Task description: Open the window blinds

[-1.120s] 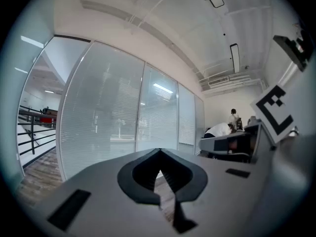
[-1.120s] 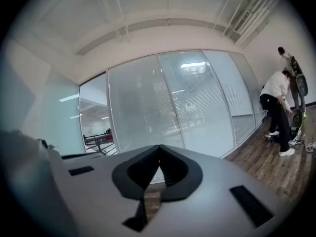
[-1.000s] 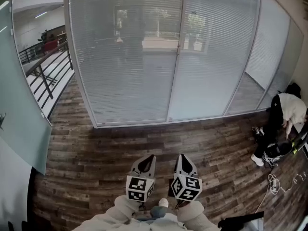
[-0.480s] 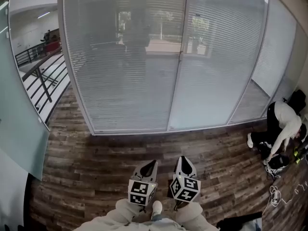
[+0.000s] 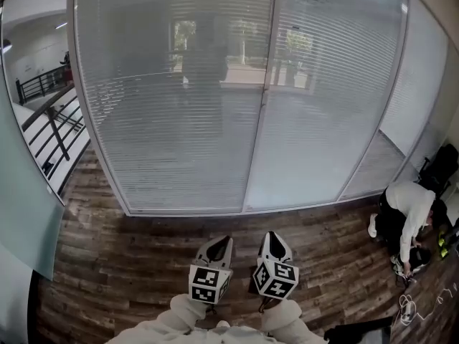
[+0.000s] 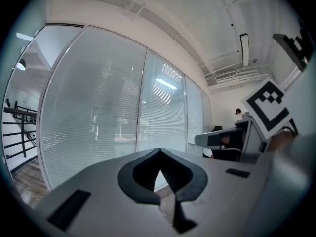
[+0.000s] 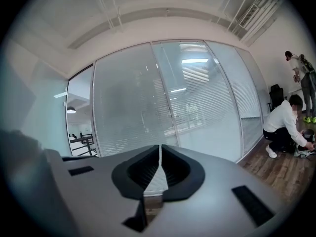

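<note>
A glass partition wall fills the upper part of the head view, and the window blinds hang behind its panes, straight ahead of the person and well apart from both grippers. The blinds are lowered the full height of the glass, down to the bottom frame at the floor. Their slats run level from side to side, stacked one over another, so each blind's long axis stands upright. The slats are turned nearly flat, and only dim shapes show through them. A slim vertical frame post splits the two widest panes.

Below the glass lies a dark wood-plank floor. At the left edge a black railing stands beyond a frosted panel. At the far right a person in a white top crouches on the floor, with loose cable near them.

The left gripper and the right gripper sit side by side at the bottom centre, both aimed at the blinds. The left gripper's jaws meet at their tips with nothing between them. The right gripper's jaws are likewise pressed together and empty.
</note>
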Available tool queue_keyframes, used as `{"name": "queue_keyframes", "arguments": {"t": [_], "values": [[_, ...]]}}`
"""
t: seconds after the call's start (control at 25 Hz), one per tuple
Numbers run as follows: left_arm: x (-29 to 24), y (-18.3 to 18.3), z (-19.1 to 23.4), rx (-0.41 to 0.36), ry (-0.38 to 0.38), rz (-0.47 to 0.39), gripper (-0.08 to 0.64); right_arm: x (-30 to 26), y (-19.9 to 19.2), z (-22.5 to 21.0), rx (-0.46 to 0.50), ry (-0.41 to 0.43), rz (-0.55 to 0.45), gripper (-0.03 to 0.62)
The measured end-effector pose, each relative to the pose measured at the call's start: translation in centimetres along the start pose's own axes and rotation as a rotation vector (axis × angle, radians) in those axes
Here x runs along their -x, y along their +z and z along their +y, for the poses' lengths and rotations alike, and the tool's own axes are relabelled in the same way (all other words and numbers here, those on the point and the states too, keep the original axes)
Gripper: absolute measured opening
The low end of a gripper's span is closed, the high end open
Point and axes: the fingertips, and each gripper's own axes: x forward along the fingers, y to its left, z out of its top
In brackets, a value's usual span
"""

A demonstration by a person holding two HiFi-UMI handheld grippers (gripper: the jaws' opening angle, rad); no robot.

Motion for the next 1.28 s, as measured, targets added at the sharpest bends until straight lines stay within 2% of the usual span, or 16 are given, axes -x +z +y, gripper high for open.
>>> {"name": "queue_keyframes", "arguments": {"t": [0.28,0.56,0.96,1.28], "values": [[-5.3,-0.5,2.9,0.005,0.040,0.028,0.000,-5.7,0.1,-2.8,0.006,0.001,0.039,0.014],[-9.4,-0.1,6.1,0.013,0.068,0.034,0.000,-10.1,-0.9,-3.8,-0.007,0.005,0.082,0.014],[-17.3,1.4,11.1,0.011,0.069,0.025,0.000,-19.4,0.1,-4.2,-0.020,0.008,0.100,0.014],[-24.9,2.9,16.9,-0.002,0.063,0.024,0.000,-29.1,1.6,-4.1,-0.026,-0.005,0.089,0.014]]}}
